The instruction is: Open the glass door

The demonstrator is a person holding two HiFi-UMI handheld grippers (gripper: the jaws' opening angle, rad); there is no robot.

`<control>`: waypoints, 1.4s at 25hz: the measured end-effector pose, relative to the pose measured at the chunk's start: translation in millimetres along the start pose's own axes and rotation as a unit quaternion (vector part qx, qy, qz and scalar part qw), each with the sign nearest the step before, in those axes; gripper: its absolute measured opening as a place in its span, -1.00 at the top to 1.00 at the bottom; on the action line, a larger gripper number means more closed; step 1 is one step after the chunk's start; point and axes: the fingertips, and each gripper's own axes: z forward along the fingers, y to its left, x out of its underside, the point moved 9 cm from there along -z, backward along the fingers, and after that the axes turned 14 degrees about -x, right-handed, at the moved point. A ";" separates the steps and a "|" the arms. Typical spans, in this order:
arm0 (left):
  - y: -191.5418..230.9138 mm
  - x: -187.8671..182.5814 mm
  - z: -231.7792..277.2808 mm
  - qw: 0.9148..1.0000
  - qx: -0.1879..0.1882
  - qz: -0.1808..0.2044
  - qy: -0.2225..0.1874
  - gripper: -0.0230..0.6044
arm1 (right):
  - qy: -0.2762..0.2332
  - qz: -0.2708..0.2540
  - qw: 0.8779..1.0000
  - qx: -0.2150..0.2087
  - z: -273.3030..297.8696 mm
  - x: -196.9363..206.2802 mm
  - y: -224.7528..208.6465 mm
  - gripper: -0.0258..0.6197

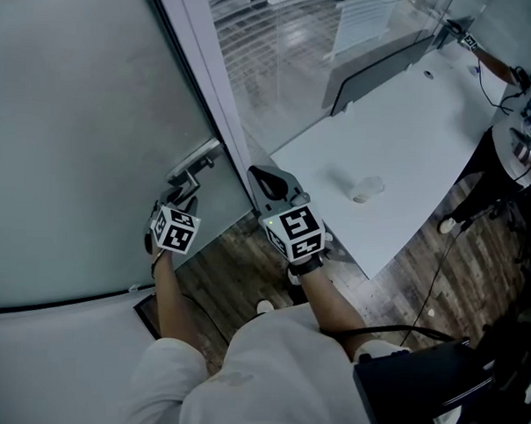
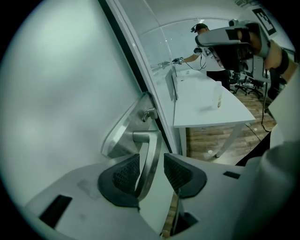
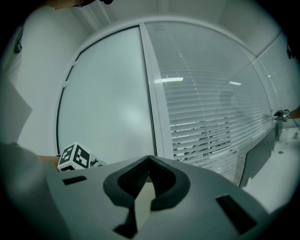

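Brushed-metal handle (image 2: 151,146): its lever sits in the gap of my left gripper (image 2: 152,165), hard by the left pad (image 2: 123,176) and clear of the right pad (image 2: 180,173); I can't tell if it touches the left one.
Left fingers: jaws apart, nothing clamped; the lever is between them but not pressed.
Lever axis: in the left gripper view it runs lengthwise through the gap, from its bend down toward my palm, roughly along the line the jaws point and not across it.
Key relation: the pads flank the lever on its two flat sides, so I judge that closing would catch it without any sideways shift.
Pivot end: just beyond the fingertips the lever bends into the backplate (image 2: 119,129), with a small thumb-turn (image 2: 149,114) above it.
Nearer hand: my left gripper (image 1: 183,199) is at the handle (image 1: 195,164); the right is well apart from it.
Right fingers: right gripper (image 3: 148,161) is closed on nothing, pads together.
Right position: right gripper (image 1: 265,176) hangs beside the door frame (image 1: 210,72), on the far side from the handle.
Glass door (image 1: 77,111): frosted pane, closed against the frame, handle near its frame edge.
Next move, my guess: close on the lever, press it down, then swing the door.
Far: white table (image 1: 410,125) behind the frame, out of the way.
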 end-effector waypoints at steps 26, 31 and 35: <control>-23.9 14.9 23.6 0.996 -0.070 0.045 -0.012 0.69 | 0.016 0.036 0.999 0.006 -13.9 34.5 -1.0 0.91; -24.8 4.7 35.5 0.995 -0.076 0.063 -0.011 0.69 | 0.010 0.033 0.999 0.006 -8.2 29.3 -5.6 0.91; -25.3 0.2 23.0 0.988 -0.092 0.124 0.014 0.69 | 0.003 0.023 1.000 0.011 -12.8 17.3 9.2 0.91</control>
